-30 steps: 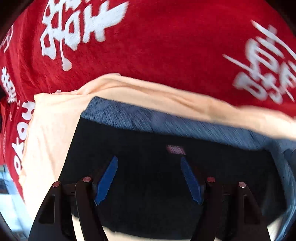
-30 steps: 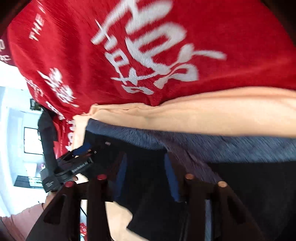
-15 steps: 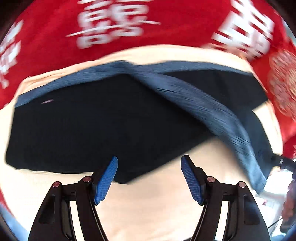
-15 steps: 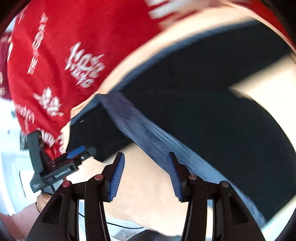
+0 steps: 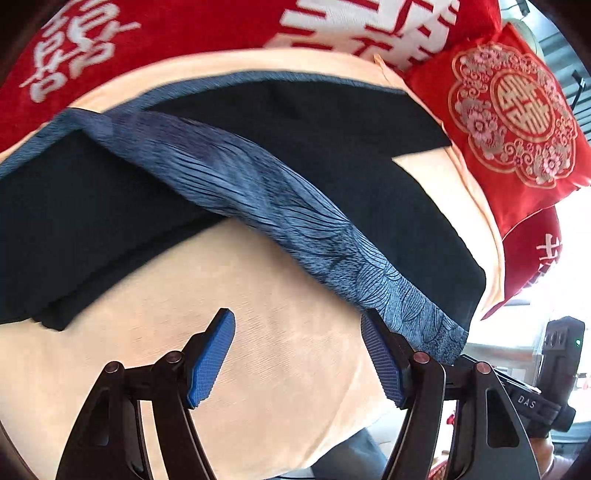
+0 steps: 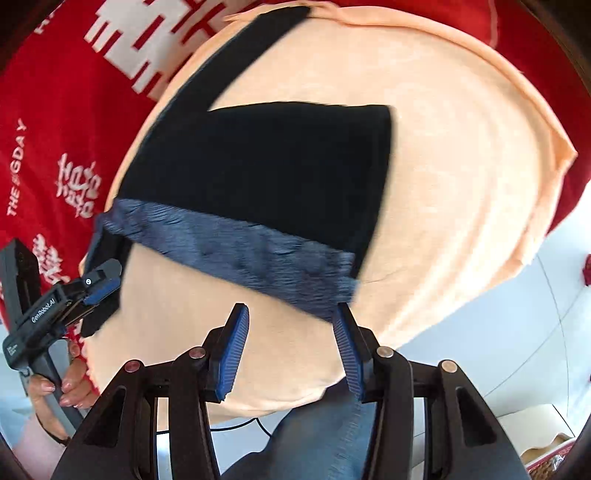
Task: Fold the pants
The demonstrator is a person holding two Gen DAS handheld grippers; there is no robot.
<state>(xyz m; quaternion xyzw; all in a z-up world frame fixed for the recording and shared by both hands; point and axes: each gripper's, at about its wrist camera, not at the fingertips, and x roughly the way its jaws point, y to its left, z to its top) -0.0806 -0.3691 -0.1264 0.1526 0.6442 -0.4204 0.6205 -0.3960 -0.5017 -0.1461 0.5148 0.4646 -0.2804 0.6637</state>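
Left gripper (image 5: 297,356), blue pads parted wide and gripping nothing, above bare peach cloth (image 5: 258,332), its right pad just beside the end of the waistband. Dark navy pants (image 6: 266,162) with grey-blue ribbed waistband (image 6: 236,254) spread flat on that cloth over red printed bedding (image 6: 55,129). Right gripper (image 6: 291,347) half open and empty, near the waistband's right end; touching or not, cannot tell.

pants (image 5: 332,147) black, blue-grey band | cloth (image 5: 277,369) peach | blanket (image 5: 184,29) red, white lettering

Pants (image 5: 332,155) on cloth (image 5: 280,369); cushion (image 5: 517,118) right of cloth.
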